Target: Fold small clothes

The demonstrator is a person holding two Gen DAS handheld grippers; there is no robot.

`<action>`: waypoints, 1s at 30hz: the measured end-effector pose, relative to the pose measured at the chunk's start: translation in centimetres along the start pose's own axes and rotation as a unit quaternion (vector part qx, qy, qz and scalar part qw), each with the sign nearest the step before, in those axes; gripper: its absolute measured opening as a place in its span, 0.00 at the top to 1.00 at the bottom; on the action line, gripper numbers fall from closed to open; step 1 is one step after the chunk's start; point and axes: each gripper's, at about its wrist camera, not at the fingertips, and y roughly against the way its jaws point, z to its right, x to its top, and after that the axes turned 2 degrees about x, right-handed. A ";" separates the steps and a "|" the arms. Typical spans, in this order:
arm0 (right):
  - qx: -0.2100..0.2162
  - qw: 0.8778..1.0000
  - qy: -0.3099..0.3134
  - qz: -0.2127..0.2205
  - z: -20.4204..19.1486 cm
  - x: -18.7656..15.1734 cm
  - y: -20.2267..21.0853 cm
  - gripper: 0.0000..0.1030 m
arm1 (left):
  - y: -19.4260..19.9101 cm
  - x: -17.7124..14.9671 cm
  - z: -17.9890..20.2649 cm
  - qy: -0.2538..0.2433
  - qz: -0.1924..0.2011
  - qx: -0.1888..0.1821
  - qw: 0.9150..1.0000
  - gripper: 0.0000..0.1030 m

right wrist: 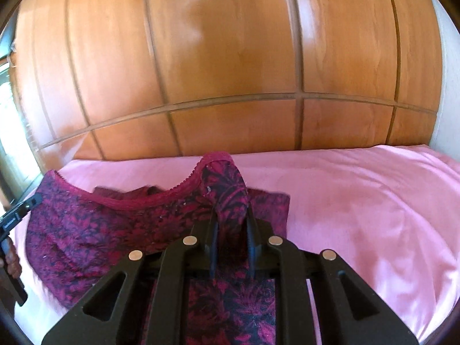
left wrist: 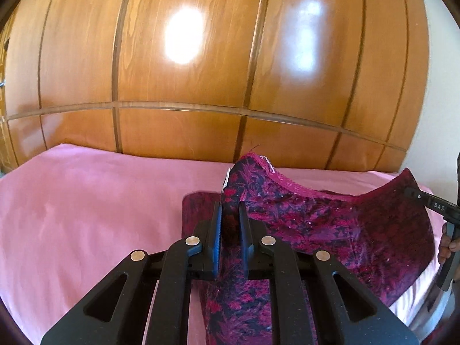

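A small magenta and dark floral garment (left wrist: 330, 224) with a pink lace trim hangs stretched between my two grippers above a pink bed sheet (left wrist: 86, 215). My left gripper (left wrist: 230, 210) is shut on its left corner, which bunches up between the fingers. My right gripper (right wrist: 231, 212) is shut on the right corner of the same garment (right wrist: 100, 230). Each gripper shows at the edge of the other's view: the right one in the left wrist view (left wrist: 442, 207), the left one in the right wrist view (right wrist: 14, 215). Part of the garment lies folded on the sheet below.
A glossy wooden panelled wardrobe (left wrist: 201, 57) rises right behind the bed. The pink sheet (right wrist: 373, 215) spreads wide to both sides of the garment. A white wall strip (right wrist: 448, 86) stands at the far right.
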 end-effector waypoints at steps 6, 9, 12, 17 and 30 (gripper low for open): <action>-0.034 0.999 -0.003 -0.009 0.8 2.1 -5.1 0.86 | -5.2 2.1 0.2 -0.013 -0.014 0.023 1.000 0.90; -0.054 0.998 -0.006 -0.020 1.3 2.8 -7.9 0.86 | -8.0 2.6 -0.3 0.000 -0.030 0.032 0.999 0.90; -0.074 0.997 -0.009 -0.034 2.0 3.2 -10.6 0.86 | -10.8 2.8 -1.0 0.014 -0.052 0.045 0.998 0.90; -0.098 0.991 -0.001 -0.093 2.7 2.6 -16.0 0.86 | -17.0 0.8 -2.2 0.022 -0.132 0.085 0.987 0.90; -0.064 0.993 -0.026 -0.092 4.4 1.7 -11.1 0.58 | -11.8 -0.1 -2.6 0.041 -0.113 0.078 0.990 0.63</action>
